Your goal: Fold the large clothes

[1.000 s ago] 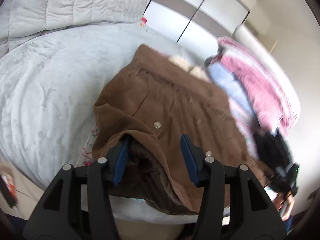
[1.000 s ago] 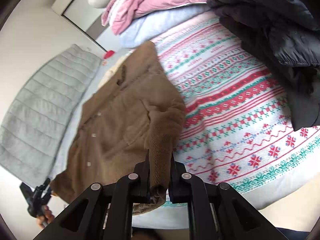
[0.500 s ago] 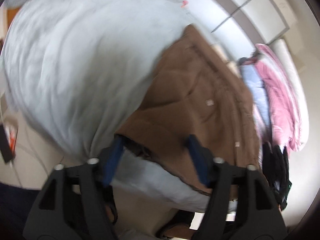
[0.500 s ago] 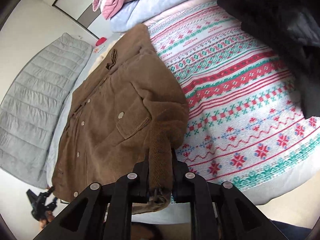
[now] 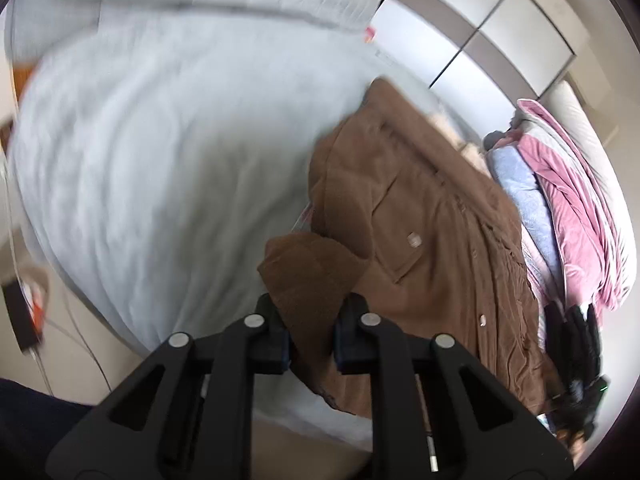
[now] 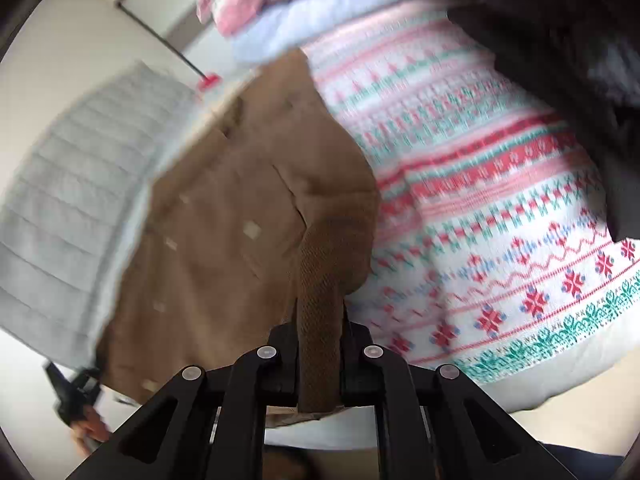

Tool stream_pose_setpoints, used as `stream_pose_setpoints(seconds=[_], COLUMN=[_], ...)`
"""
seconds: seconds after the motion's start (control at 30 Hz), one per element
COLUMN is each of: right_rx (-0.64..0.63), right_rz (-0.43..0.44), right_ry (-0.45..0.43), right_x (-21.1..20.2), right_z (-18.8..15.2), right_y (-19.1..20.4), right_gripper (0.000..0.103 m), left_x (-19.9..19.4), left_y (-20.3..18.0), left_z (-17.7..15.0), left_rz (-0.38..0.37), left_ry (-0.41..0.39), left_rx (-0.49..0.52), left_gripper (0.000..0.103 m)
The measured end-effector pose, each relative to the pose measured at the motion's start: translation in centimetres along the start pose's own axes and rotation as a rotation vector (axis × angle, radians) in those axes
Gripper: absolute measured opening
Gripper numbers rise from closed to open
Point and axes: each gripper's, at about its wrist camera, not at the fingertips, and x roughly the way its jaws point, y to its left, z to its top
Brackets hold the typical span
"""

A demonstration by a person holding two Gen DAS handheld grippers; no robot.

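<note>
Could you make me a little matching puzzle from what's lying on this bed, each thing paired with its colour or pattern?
Things:
1. jacket
2. blanket under the jacket's right side
3. padded quilt beyond the jacket
4. heap at the top right, right wrist view

Looks:
A. black
B. brown
C. pale grey
D. white with red and green bands

Pairs: 1-B, 2-D, 3-C, 4-A
</note>
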Motion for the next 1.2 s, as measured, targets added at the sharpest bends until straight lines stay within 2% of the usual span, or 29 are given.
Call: stream_pose_setpoints(seconds=[0.17, 0.27, 0.33, 0.43, 0.57, 0.7, 0.83, 0.93, 1.07, 1.2], right_rx=[0.039, 0.03, 0.035, 0.049, 0.078, 0.072, 0.128, 0.168, 0.162, 0.172], right_rz=[0.147, 0.177, 0.177, 0.172, 0.196, 0.217, 0.196, 0.224, 0.224, 0.17], right_ry=[-0.122, -0.174, -0.194, -0.179, -0.175, -0.206, -0.172, -0.171, -0.188, -0.128], right_x=[-3.9, -5.6, -6.2, -6.1, -6.0, -7.4, -6.3, -5.6, -5.5, -3.3], right_z=[0.5, 0.1, -0.2, -0.2, 0.8, 1.6, 2.9, 3.5, 4.4, 5.0], right_y=[0.9, 2.0, 1.9, 0.9, 0.9, 2.5, 2.1, 1.6, 2.0, 1.3], right_gripper=[0.009, 0.009, 0.009, 0.009, 0.009, 0.009, 0.009, 0.009, 0.009, 0.01], left_x=[-4.3, -5.6, -5.6, -4.8, -4.6, -6.0, -5.5, -5.2, -5.2, -3.8], left_y=[-2.9, -3.9, -3.6, -2.3, -1.7, -3.3, -4.3, -5.1, -6.2, -6.6], left_z=[0.5, 0.4, 0.5, 1.1, 2.0, 3.3, 5.3, 6.5, 7.3, 7.1], left_rz=[0.026, 0.036, 0.031, 0.043, 0.015, 0.013, 0.007, 0.008, 0.024, 0.077], left_ry=[-0.084, -0.106, -0.091, -0.076, -0.057, -0.084, -0.043, -0.035, -0.055, -0.05], left_rx=[0.057, 0.061, 0.041, 0.005, -0.068, -0.052, -0.073, -0.063, -0.024, 0.026], left_gripper=[0.012, 0.012, 0.012, 0.012, 0.012, 0.012, 0.012, 0.012, 0.012, 0.012])
